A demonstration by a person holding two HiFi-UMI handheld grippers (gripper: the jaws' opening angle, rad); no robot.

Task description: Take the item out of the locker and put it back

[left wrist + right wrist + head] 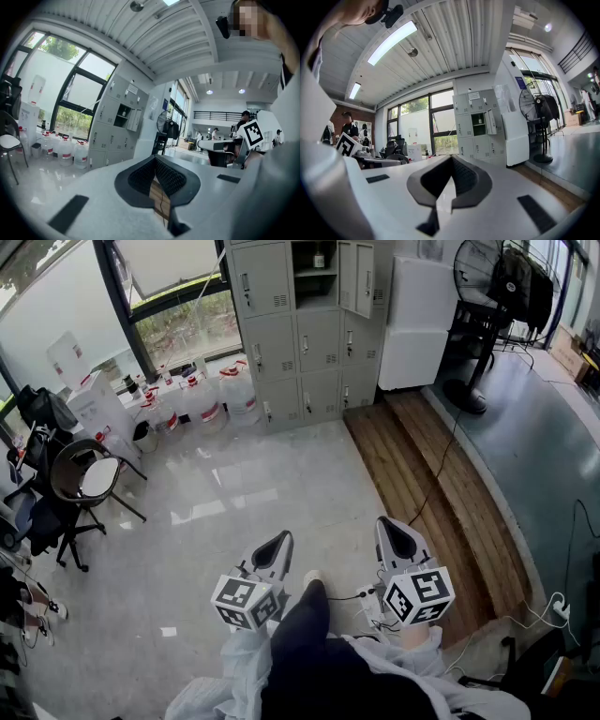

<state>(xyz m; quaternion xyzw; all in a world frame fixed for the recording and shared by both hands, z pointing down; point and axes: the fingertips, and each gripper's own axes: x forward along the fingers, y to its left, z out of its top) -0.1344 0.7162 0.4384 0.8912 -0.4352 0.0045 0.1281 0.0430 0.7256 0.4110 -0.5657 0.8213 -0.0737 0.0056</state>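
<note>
The grey locker bank [300, 329] stands across the room against the far wall. One upper compartment [315, 268] has its door [356, 277] swung open, and a small bottle-like item [320, 259] sits on its shelf. Both grippers are held low near the person's legs, far from the lockers. My left gripper [279, 542] is shut and holds nothing. My right gripper [390, 527] is likewise shut and empty. The left gripper view shows the lockers [115, 133] at left behind the closed jaw tips [155, 159]. The right gripper view shows the open compartment [479, 123] beyond the closed tips [451, 160].
Several water jugs [211, 399] line the window wall left of the lockers. A chair [84, 479] and office clutter stand at left. A wooden platform [422, 474] runs along the right, with a white cabinet [417, 320], a standing fan [473, 296] and floor cables [525, 620].
</note>
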